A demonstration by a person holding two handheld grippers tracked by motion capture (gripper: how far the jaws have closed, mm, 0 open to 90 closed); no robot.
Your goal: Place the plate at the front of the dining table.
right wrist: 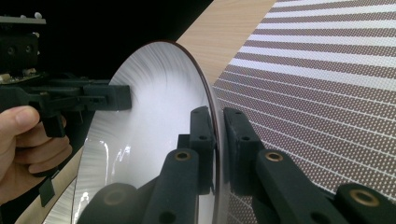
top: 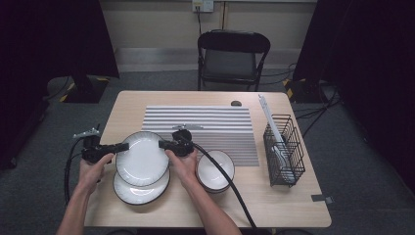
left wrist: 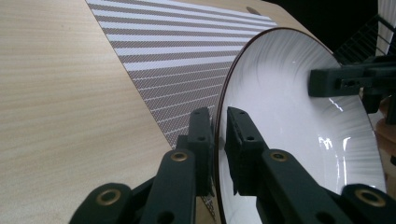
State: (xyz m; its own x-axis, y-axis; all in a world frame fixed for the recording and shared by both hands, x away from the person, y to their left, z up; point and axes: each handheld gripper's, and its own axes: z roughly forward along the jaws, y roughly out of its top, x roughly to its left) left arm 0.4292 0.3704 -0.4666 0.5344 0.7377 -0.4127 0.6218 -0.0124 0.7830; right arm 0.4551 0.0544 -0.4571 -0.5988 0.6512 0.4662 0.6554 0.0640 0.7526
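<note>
A white plate with a dark rim point(top: 143, 159) is held between both grippers above a second, matching plate point(top: 139, 190) on the wooden table. My left gripper point(top: 125, 146) pinches its left edge. In the left gripper view the two black jaws point(left wrist: 218, 126) are shut on the plate's rim point(left wrist: 289, 116). My right gripper point(top: 161, 144) grips the opposite edge, its jaws point(right wrist: 215, 126) shut on the rim of the plate point(right wrist: 159, 107). Each gripper view shows the other gripper across the plate.
A striped placemat point(top: 205, 128) lies just beyond the plates. Stacked white bowls point(top: 215, 170) sit by my right wrist. A black wire rack point(top: 284, 149) stands at the right edge of the table point(top: 274, 196). A folding chair point(top: 232, 54) stands behind the table.
</note>
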